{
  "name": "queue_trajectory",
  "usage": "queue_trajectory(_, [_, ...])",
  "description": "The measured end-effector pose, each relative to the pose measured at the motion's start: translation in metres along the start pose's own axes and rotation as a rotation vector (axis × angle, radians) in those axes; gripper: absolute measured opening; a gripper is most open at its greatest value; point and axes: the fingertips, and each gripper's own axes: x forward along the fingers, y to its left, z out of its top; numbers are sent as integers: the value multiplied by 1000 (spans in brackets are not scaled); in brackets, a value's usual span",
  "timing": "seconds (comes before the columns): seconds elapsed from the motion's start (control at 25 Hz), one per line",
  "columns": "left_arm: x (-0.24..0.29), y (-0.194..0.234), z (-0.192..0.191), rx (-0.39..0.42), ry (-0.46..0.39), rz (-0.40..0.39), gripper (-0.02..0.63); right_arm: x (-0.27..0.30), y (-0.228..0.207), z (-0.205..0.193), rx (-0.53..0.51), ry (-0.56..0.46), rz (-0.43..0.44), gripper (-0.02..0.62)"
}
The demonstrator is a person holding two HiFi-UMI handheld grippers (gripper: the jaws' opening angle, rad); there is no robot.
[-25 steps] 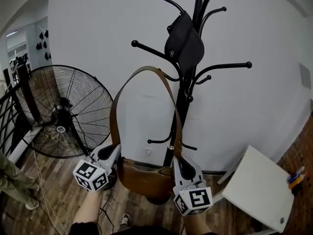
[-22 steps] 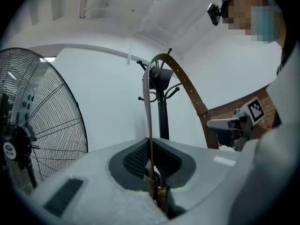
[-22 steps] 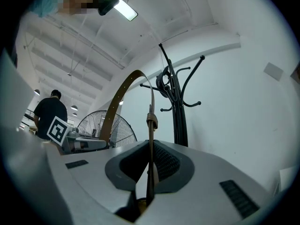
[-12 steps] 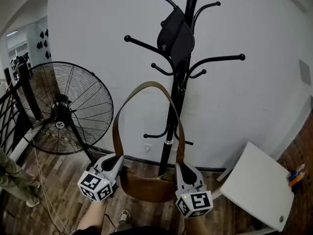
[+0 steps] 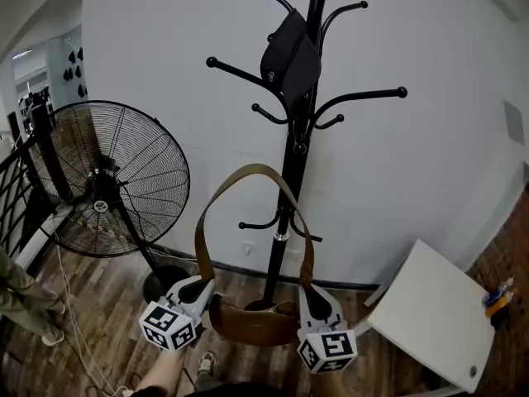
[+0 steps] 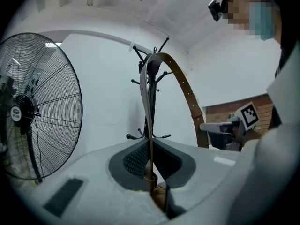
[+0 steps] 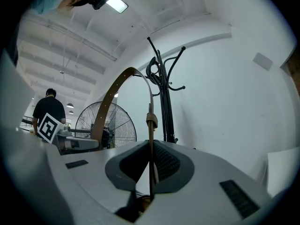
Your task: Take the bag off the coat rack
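The brown leather bag (image 5: pixel 252 322) hangs between my two grippers, low in front of the black coat rack (image 5: pixel 293 164). Its strap (image 5: pixel 252 170) arches up free of the hooks, crossing in front of the pole. My left gripper (image 5: pixel 202 286) is shut on the strap's left end by the bag. In the left gripper view the strap (image 6: pixel 146 102) runs up from between the pads (image 6: pixel 136 159). My right gripper (image 5: pixel 307 292) is shut on the strap's right end; its own view shows the strap (image 7: pixel 151 125) pinched edge-on. A black bag (image 5: pixel 291 60) stays hung high on the rack.
A large black floor fan (image 5: pixel 107 188) stands left of the rack, its base (image 5: pixel 165 281) close to my left gripper. A white table (image 5: pixel 430 317) sits at the lower right by a brick wall. A person's legs (image 5: pixel 21 304) show at the far left. A cable (image 5: pixel 70 321) lies on the wooden floor.
Both grippers have come down and back with the brown bag. The strap's arch has dropped from the upper hooks' height to below them.
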Motion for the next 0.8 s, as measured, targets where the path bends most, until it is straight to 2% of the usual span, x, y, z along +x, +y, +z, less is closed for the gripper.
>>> queue_trajectory(0.36, [-13, -12, -19, -40, 17, 18, 17, -17, 1, -22, 17, 40, 1, 25])
queue_trajectory(0.8, [-23, -18, -25, -37, 16, 27, 17, -26, 7, -28, 19, 56, 12, 25])
